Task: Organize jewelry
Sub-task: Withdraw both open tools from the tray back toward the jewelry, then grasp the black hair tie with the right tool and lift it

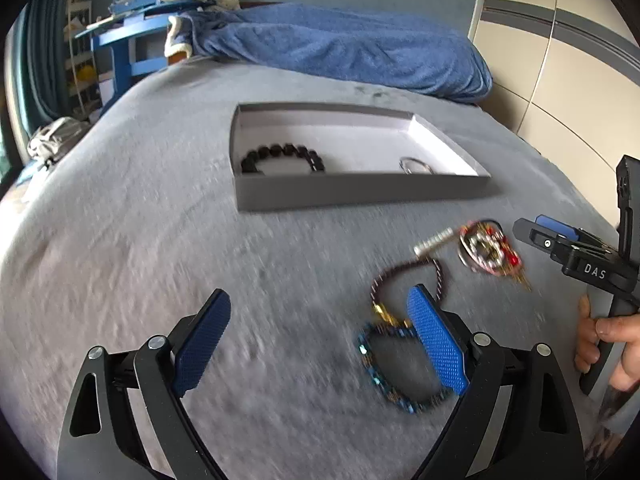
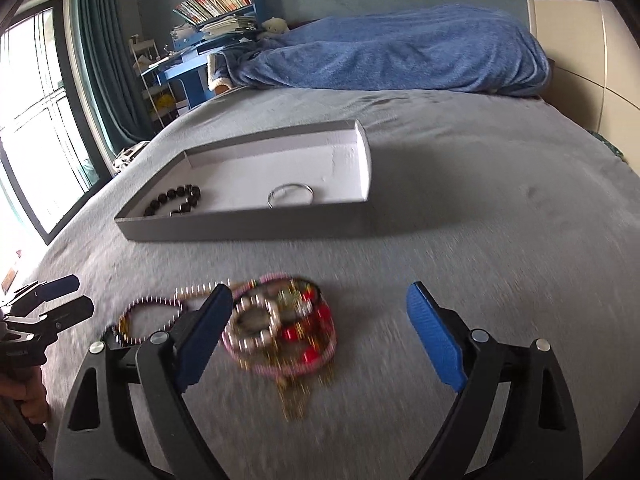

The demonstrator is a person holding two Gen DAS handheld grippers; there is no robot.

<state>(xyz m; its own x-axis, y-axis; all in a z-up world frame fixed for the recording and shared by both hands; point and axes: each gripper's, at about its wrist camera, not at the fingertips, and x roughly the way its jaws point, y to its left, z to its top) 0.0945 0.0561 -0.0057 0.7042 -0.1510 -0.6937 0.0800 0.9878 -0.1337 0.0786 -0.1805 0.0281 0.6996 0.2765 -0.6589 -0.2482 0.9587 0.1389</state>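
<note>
A shallow grey box (image 1: 352,192) (image 2: 240,232) lies on the grey bed cover. Inside it are a black bead bracelet (image 1: 280,156) (image 2: 176,200) and a silver ring bangle (image 1: 416,165) (image 2: 291,196). In front of the box lies loose jewelry: a blue gem bracelet (image 1: 376,372), a dark beaded strand (image 1: 404,276) (image 2: 152,312), and a tangle of pearl, red and pink pieces (image 1: 488,252) (image 2: 280,328). My left gripper (image 1: 320,320) is open and empty, its right finger beside the blue bracelet. My right gripper (image 2: 320,316) is open and empty over the tangle; it also shows in the left wrist view (image 1: 560,240).
A rumpled blue blanket (image 1: 340,48) (image 2: 400,52) lies across the far end of the bed. A blue desk with books (image 1: 132,28) (image 2: 208,40) stands past the bed's far left. A window and curtain (image 2: 48,120) are at left, a pale wardrobe (image 1: 560,80) at right.
</note>
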